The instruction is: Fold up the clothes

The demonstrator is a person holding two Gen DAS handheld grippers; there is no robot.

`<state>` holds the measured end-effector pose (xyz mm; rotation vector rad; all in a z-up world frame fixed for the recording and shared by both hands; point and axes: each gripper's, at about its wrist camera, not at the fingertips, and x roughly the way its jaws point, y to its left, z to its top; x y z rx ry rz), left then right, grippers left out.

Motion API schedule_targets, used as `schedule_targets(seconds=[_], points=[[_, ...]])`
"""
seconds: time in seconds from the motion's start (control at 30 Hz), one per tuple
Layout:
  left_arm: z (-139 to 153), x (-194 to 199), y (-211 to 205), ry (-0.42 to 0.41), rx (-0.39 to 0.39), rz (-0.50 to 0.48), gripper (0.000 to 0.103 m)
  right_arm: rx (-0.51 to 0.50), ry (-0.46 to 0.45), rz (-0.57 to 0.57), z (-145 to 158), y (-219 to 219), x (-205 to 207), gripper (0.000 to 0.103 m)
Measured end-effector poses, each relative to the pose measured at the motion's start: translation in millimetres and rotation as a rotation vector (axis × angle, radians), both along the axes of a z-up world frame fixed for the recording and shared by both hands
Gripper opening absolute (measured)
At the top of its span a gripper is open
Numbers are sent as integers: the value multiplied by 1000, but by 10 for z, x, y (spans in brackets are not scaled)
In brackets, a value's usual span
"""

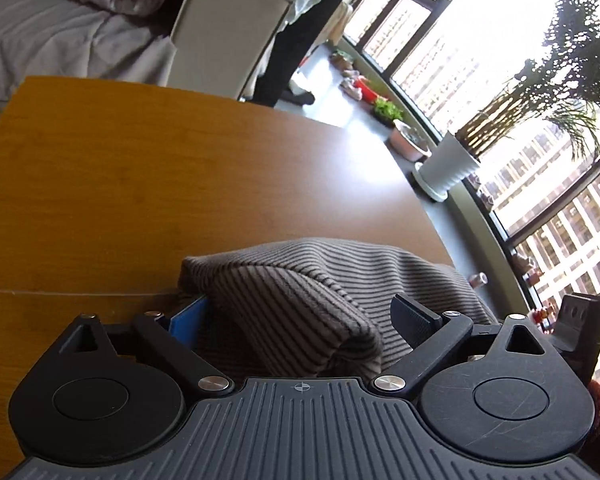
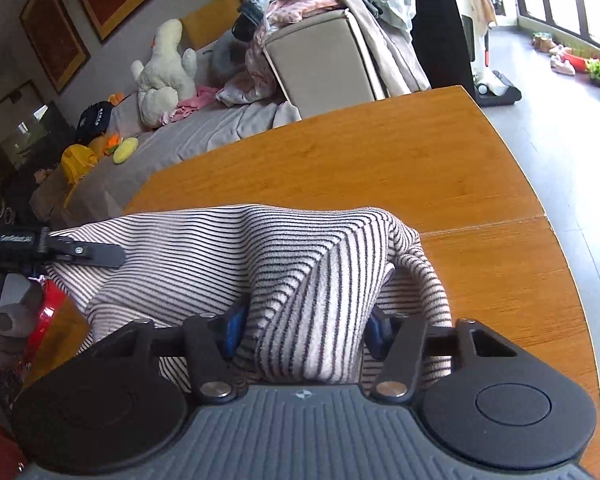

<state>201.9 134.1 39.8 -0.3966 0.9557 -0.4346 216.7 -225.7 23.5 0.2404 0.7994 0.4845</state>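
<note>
A striped knit garment (image 2: 204,256), pale with thin dark stripes, is held up over the wooden table (image 2: 380,168). My right gripper (image 2: 304,332) is shut on a bunched fold of it; cloth hides the fingertips. In the left wrist view the same garment (image 1: 300,292) looks grey-brown in backlight. My left gripper (image 1: 296,320) is shut on its edge, with cloth bulging between the fingers. The left gripper also shows at the left edge of the right wrist view (image 2: 28,248), against the garment's far side. The right gripper shows at the right edge of the left wrist view (image 1: 580,328).
The wooden table (image 1: 140,180) stretches ahead with a seam across it. Beyond it stands a grey sofa (image 2: 204,132) piled with clothes and a plush toy (image 2: 164,72). A white plant pot (image 1: 446,164) and small items line the window on the floor.
</note>
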Motion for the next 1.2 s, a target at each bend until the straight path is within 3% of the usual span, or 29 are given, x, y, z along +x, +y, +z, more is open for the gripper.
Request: schedule_targets(seconds=[0.03,0.13,0.27,0.37,0.47,0.57,0.67,0.73,0.77,0.8,0.83,0.87,0.93,1.0,1.07,1.2], points=[[-72,47,2,10,-11,0,79,7,0,6,-6,3,29,41],[-196,204,47,6,-37,6,66,9,-14,16,16,120,323,31],[-65,475,151,-58,-16,62,51,35,-89,7,220,351,795,26],[170,538,265,-127,-17,119,46,60,-167,53,465,399,822,26],[387,297,343,-205,-16,120,46,99,-191,106,563,289,623,26],[387,-6,332,-212,-19,93,49,86,-161,120,434,208,413,27],[151,-191,220,-166,16,67,52,1,-99,108,141,239,309,30],[-88,-226,165,-113,63,70,54,-45,-88,89,9,232,242,42],[-173,-250,155,-103,88,77,56,-53,-90,80,-23,210,204,43],[-234,-294,149,-110,110,83,55,-57,-88,74,-4,177,175,51],[-248,-336,142,-118,135,84,61,-65,-89,66,19,144,145,64],[-201,-384,149,-134,160,85,67,-84,-107,53,56,112,111,69],[-76,-490,189,-176,208,97,80,-122,-150,24,147,46,51,90],[81,-600,234,-222,248,112,83,-131,-211,-20,264,-30,15,103],[238,-683,271,-261,247,128,85,-103,-274,-46,398,-55,12,103],[468,-779,173,-315,146,107,92,-61,-333,-62,565,64,144,103]])
